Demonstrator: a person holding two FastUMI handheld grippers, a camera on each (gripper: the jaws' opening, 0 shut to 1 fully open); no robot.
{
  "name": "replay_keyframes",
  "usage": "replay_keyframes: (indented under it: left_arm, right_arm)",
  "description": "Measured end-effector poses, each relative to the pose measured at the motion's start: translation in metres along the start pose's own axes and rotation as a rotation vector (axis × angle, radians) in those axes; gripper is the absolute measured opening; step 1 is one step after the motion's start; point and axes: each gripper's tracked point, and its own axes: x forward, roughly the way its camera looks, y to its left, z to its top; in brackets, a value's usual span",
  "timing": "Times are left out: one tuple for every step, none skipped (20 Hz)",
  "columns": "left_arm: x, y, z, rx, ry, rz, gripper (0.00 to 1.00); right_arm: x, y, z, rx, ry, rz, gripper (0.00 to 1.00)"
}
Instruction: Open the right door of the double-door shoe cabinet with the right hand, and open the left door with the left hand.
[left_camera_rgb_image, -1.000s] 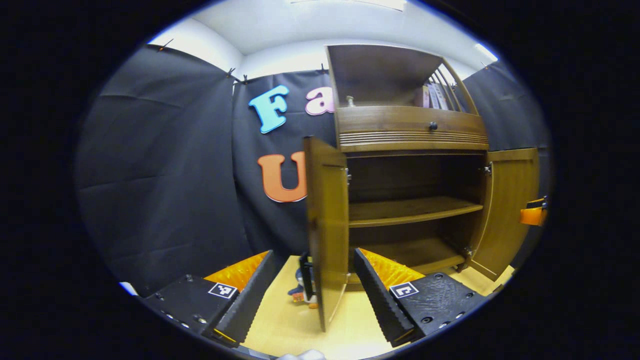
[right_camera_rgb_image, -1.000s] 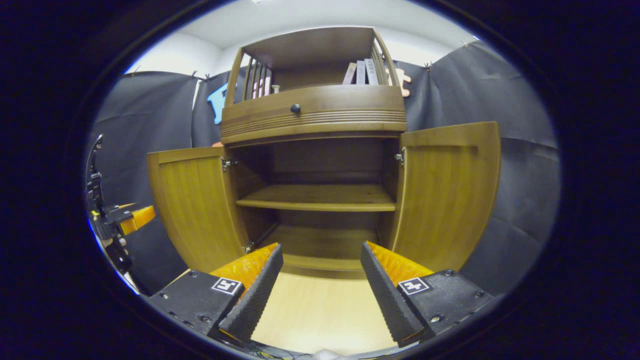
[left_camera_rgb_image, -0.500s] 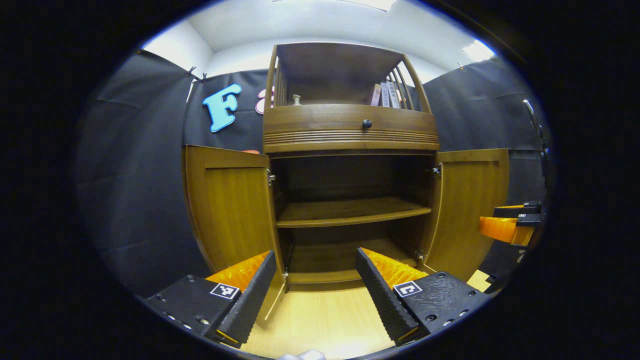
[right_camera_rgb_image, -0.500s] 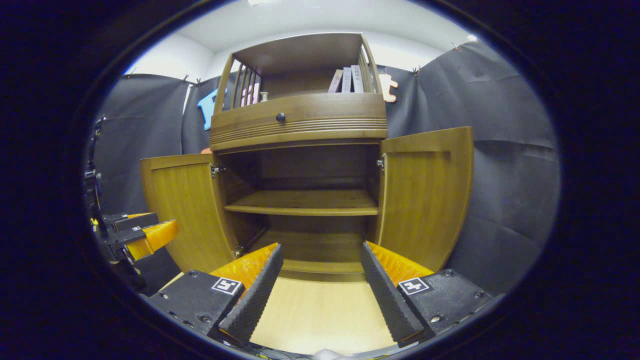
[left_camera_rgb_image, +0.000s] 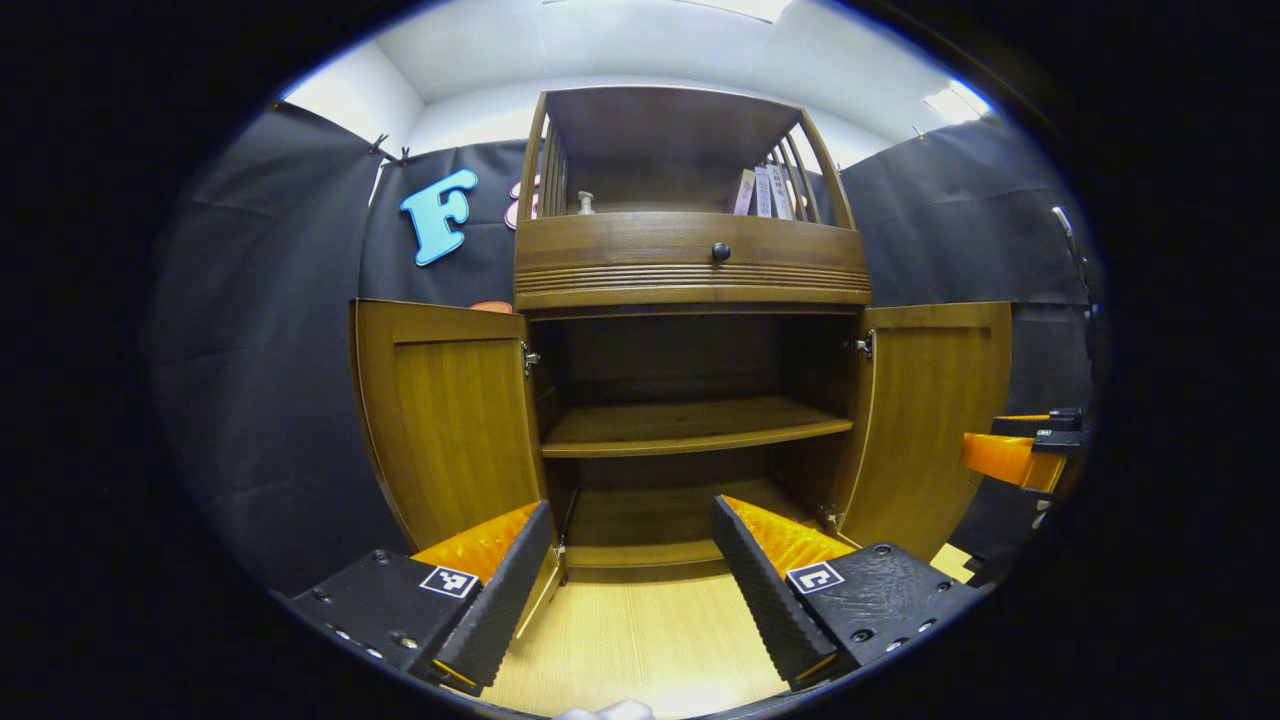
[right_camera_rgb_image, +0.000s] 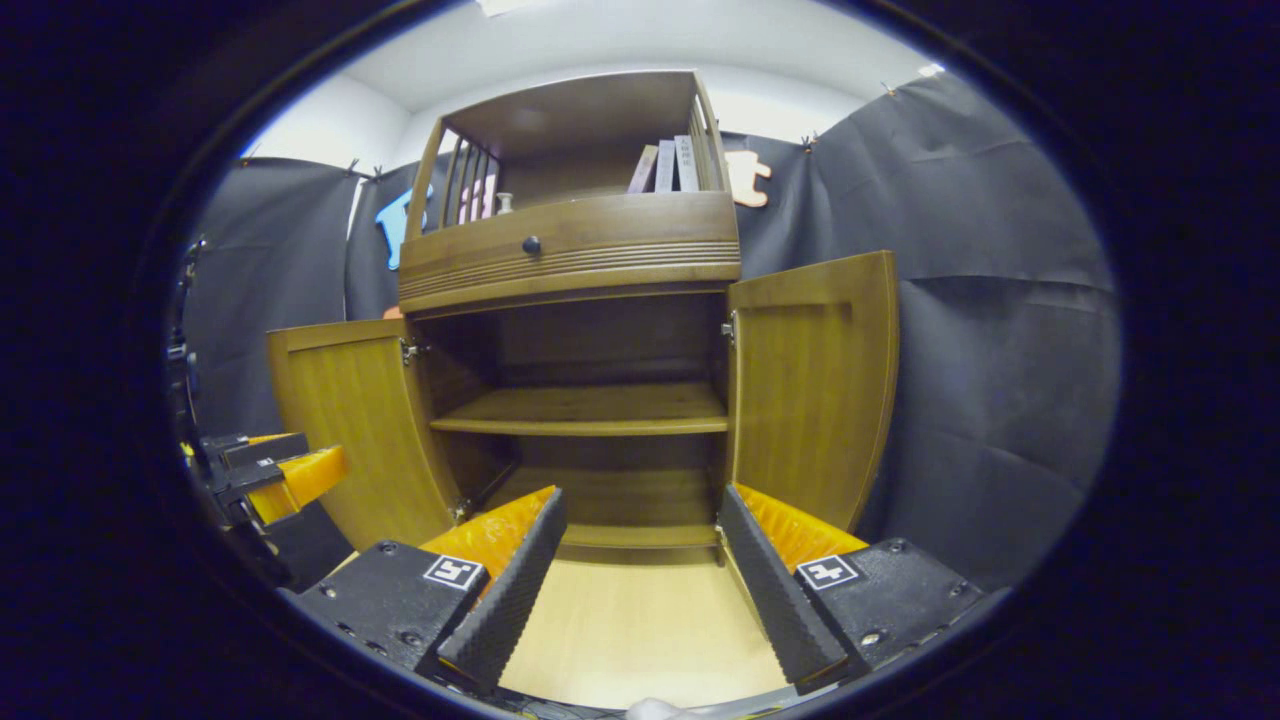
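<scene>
Doors both swung wide now: left door (left_camera_rgb_image: 445, 420) went from edge-on to flat open within a second, right door (right_camera_rgb_image: 812, 390) open too. Left gripper (left_camera_rgb_image: 632, 575) and right gripper (right_camera_rgb_image: 640, 580) released, holding nothing, backed off in front of shoe cabinet (left_camera_rgb_image: 690, 260). Looks basically done.

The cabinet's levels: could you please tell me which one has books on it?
The top open shelf, above the knobbed drawer, holds the books; both lower shelves sit bare.

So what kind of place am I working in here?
Most likely a staged recording booth, not a real home: black cloth walls pinned up all around, a lone wooden shoe cabinet with both doors open, standing on a pale wood floor.
</scene>
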Motion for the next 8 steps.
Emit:
replay_keyframes:
  left_arm:
    - [-0.001,0.001,0.000,-0.002,0.000,0.003,0.96]
    - [-0.003,0.002,0.000,-0.003,0.002,0.007,1.00]
    - [-0.003,0.002,0.000,-0.004,0.001,0.009,0.96]
    - [-0.004,0.001,0.000,-0.001,0.001,0.009,0.96]
    - [-0.004,0.001,0.001,0.005,-0.001,0.013,0.96]
    - [-0.004,0.003,0.002,0.010,-0.003,0.019,0.96]
    - [-0.005,0.005,0.002,0.012,-0.007,0.024,0.96]
    - [-0.006,0.006,0.003,0.010,-0.008,0.028,0.96]
  right_arm:
    - [0.000,0.001,0.002,0.000,-0.004,0.003,1.00]
    - [0.000,0.002,0.003,-0.001,-0.007,0.006,1.00]
    - [0.000,0.002,0.006,-0.004,-0.012,0.007,1.00]
    - [-0.001,0.002,0.008,-0.008,-0.018,0.006,1.00]
    - [-0.001,0.002,0.011,-0.012,-0.022,0.008,1.00]
    - [-0.001,0.003,0.012,-0.013,-0.024,0.009,1.00]
    - [-0.001,0.005,0.013,-0.014,-0.027,0.012,1.00]
    - [-0.001,0.005,0.015,-0.015,-0.028,0.014,1.00]
